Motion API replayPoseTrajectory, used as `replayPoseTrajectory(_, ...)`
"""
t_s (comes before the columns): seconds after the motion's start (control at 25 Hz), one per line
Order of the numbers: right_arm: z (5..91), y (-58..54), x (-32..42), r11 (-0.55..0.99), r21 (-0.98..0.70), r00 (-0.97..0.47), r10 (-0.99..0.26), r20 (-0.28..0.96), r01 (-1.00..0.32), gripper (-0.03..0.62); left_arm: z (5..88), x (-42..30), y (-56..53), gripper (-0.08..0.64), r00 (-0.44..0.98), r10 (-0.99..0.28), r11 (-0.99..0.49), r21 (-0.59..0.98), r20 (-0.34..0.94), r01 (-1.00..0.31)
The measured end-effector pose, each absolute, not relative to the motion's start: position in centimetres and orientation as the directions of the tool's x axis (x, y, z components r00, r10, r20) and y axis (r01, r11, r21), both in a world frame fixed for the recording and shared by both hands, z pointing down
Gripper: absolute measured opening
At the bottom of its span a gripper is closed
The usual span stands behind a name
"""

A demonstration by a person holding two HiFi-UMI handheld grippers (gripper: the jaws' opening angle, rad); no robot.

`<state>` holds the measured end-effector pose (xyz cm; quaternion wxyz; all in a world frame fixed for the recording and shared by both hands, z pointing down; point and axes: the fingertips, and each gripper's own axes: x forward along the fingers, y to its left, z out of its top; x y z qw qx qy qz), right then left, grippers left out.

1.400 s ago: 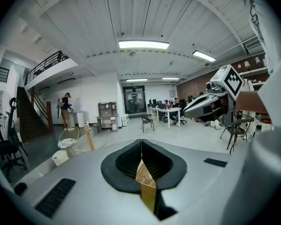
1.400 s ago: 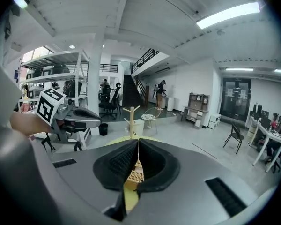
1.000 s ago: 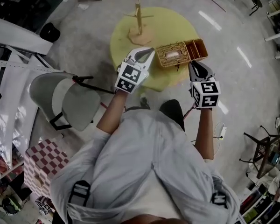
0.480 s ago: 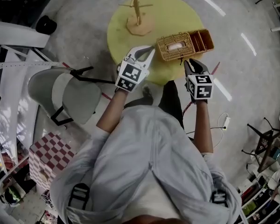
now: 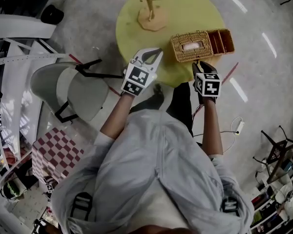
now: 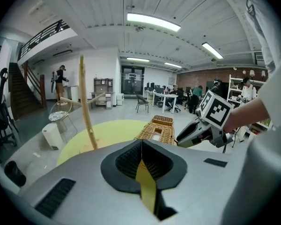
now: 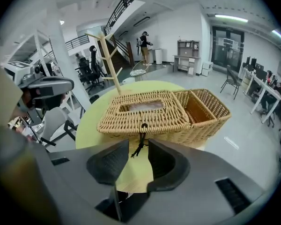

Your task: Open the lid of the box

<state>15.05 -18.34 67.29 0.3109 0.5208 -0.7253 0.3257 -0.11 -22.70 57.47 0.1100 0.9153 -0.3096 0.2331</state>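
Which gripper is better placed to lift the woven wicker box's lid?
The right gripper: its opening jaws point at the dark cord loop on the lid of the woven wicker box. The left gripper, shut, sits aside.

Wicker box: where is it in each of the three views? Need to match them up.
Head view: wicker box upper right, at the right edge of the yellow table.
Left gripper view: box small, just right of centre, on the table's right part.
Right gripper view: box large, dead centre, its dark cord hanging toward the camera.
Shared landmark: the wooden branch stand, on the same table.
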Motion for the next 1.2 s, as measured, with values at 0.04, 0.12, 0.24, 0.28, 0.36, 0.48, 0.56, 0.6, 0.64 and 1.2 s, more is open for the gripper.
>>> replayPoseTrajectory(0.04,67.7,-18.4,15.0,0.241,-0.155,-0.266,-0.545,0.795,-0.958,0.149,57.7,-0.1,-22.7,0.029,0.698,-0.513,-0.784,0.059,0.499,-0.618)
replayPoseTrajectory(0.12,68.4,-18.5,15.1,0.233,-0.159,-0.263,-0.535,0.803,-0.959,0.138,58.2,-0.1,-22.7,0.029,0.696,-0.510,-0.784,0.059,0.506,-0.618)
replayPoseTrajectory(0.24,68.9,-18.6,15.4,0.232,-0.138,-0.244,-0.529,0.813,-0.963,0.049,58.4,-0.1,-22.6,0.029,0.691,-0.511,-0.781,0.058,0.511,-0.622)
replayPoseTrajectory(0.28,68.9,-18.6,15.4,0.236,-0.134,-0.243,-0.527,0.814,-0.962,0.048,58.4,-0.2,-22.5,0.029,0.689,-0.513,-0.780,0.059,0.511,-0.624)
replayPoseTrajectory(0.36,68.8,-18.5,15.3,0.246,-0.136,-0.249,-0.523,0.815,-0.960,0.046,58.3,-0.2,-22.4,0.029,0.687,-0.517,-0.776,0.059,0.511,-0.627)
replayPoseTrajectory(0.48,68.2,-18.5,15.4,0.256,-0.139,-0.259,-0.524,0.811,-0.956,0.044,57.8,-0.3,-22.5,0.029,0.684,-0.526,-0.773,0.053,0.506,-0.633)
replayPoseTrajectory(0.56,67.3,-18.6,15.4,0.267,-0.139,-0.266,-0.532,0.804,-0.954,0.043,57.3,-0.3,-22.7,0.029,0.683,-0.534,-0.770,0.046,0.499,-0.636)
replayPoseTrajectory(0.6,66.7,-18.7,15.5,0.275,-0.138,-0.271,-0.536,0.799,-0.951,0.043,57.0,-0.3,-22.8,0.029,0.683,-0.538,-0.769,0.043,0.495,-0.637)
replayPoseTrajectory(0.64,66.0,-18.9,15.5,0.284,-0.138,-0.277,-0.541,0.794,-0.949,0.043,56.6,-0.2,-22.9,0.029,0.682,-0.542,-0.768,0.040,0.491,-0.639)
replayPoseTrajectory(1.2,55.2,-26.6,14.3,0.378,-0.113,-0.352,-0.657,0.666,-0.919,0.043,50.9,-2.4,-26.4,0.029,0.616,-0.675,-0.682,-0.024,0.405,-0.731)
